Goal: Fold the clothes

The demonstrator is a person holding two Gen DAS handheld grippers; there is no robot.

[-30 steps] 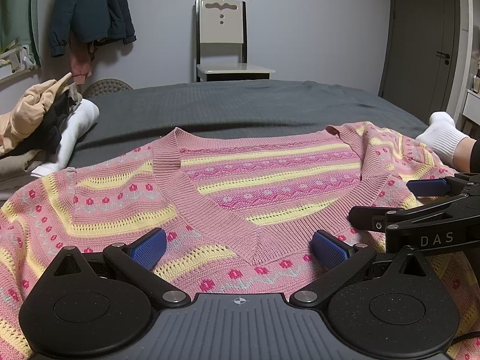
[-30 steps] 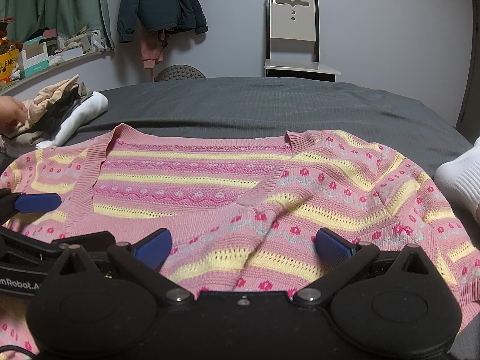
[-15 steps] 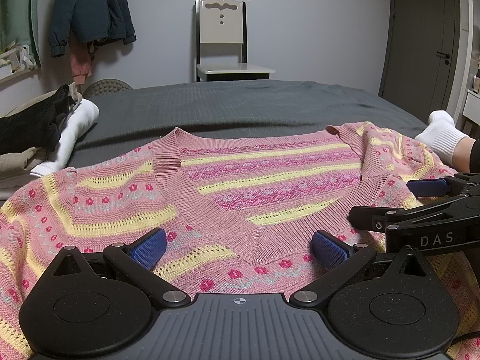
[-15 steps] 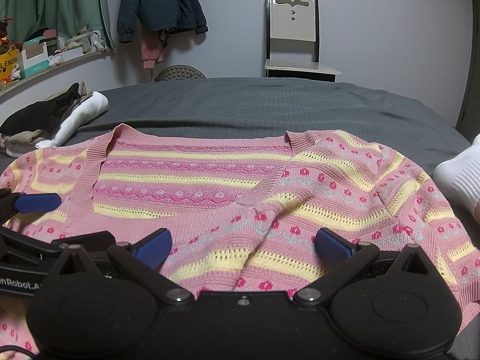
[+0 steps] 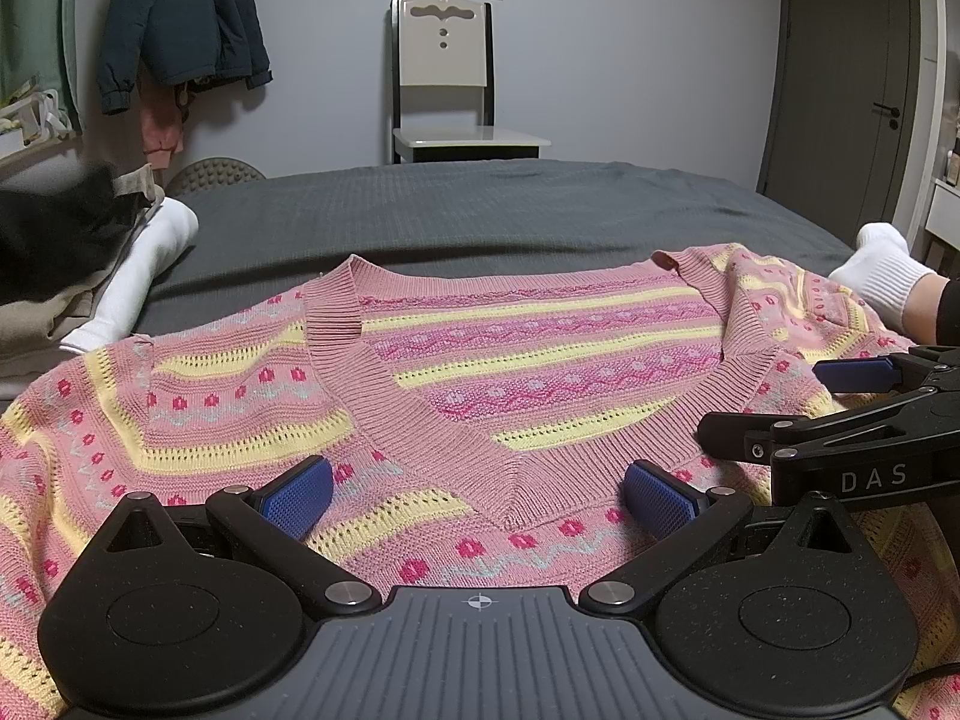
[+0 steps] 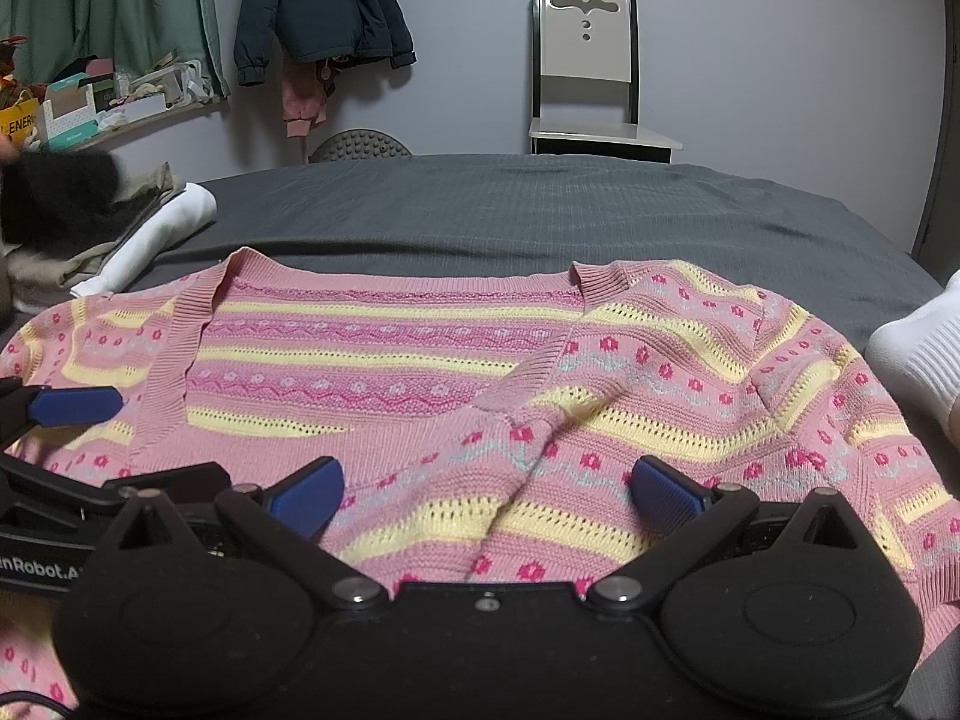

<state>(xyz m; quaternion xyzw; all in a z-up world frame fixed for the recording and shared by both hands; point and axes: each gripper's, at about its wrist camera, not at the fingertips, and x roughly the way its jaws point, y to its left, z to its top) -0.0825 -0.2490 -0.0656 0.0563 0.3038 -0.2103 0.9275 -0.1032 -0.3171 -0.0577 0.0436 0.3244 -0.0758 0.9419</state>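
Observation:
A pink knitted V-neck sweater (image 5: 528,360) with yellow stripes and red flower dots lies spread flat on the dark grey bed (image 5: 480,210); in the right wrist view the sweater (image 6: 420,348) fills the foreground. My left gripper (image 5: 480,495) hovers low over the point of the V collar, open, with nothing between its blue pads. My right gripper (image 6: 486,495) is open too, over a wrinkle on the sweater's right chest. Each gripper shows at the edge of the other's view, side by side and close together.
A pile of folded clothes (image 6: 120,228) sits on the bed's left edge, with a blurred black garment (image 6: 60,192) lifted above it. A foot in a white sock (image 5: 882,276) rests at the right. A chair (image 5: 444,90), hanging jackets (image 5: 174,18) and a door (image 5: 852,78) stand behind the bed.
Both grippers stay still. At the left pile, a hand took away the beige garment on top, and now a black garment is being lifted off in a blur.

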